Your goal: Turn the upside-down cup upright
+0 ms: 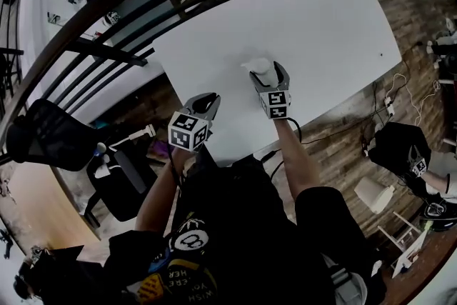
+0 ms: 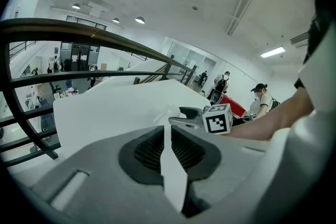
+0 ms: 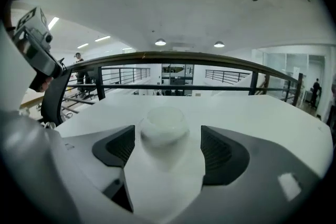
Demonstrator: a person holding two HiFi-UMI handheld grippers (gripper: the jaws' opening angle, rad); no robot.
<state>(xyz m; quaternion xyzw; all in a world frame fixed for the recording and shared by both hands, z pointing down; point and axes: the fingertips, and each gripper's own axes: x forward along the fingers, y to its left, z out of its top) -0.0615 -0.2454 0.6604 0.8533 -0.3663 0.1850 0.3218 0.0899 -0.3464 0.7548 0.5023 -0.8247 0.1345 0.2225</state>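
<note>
A small translucent white cup (image 1: 257, 66) (image 3: 164, 126) stands on the white table (image 1: 321, 25), wide end up as far as I can tell. My right gripper (image 1: 265, 71) (image 3: 168, 132) is open, with the cup between its pads. A gap shows on each side of the cup. From the left gripper view the cup (image 2: 171, 111) sits just ahead of the right gripper (image 2: 182, 116). My left gripper (image 1: 208, 103) (image 2: 167, 131) hovers over the table's near edge, left of the cup. Its jaws stand together with only a thin slit and nothing between them.
A dark curved railing (image 1: 107, 53) runs past the table's far and left sides. A black office chair (image 1: 50, 132) stands at the left over wooden floor. Cables (image 1: 389, 107) lie on the floor to the right. People stand far off (image 2: 261, 99).
</note>
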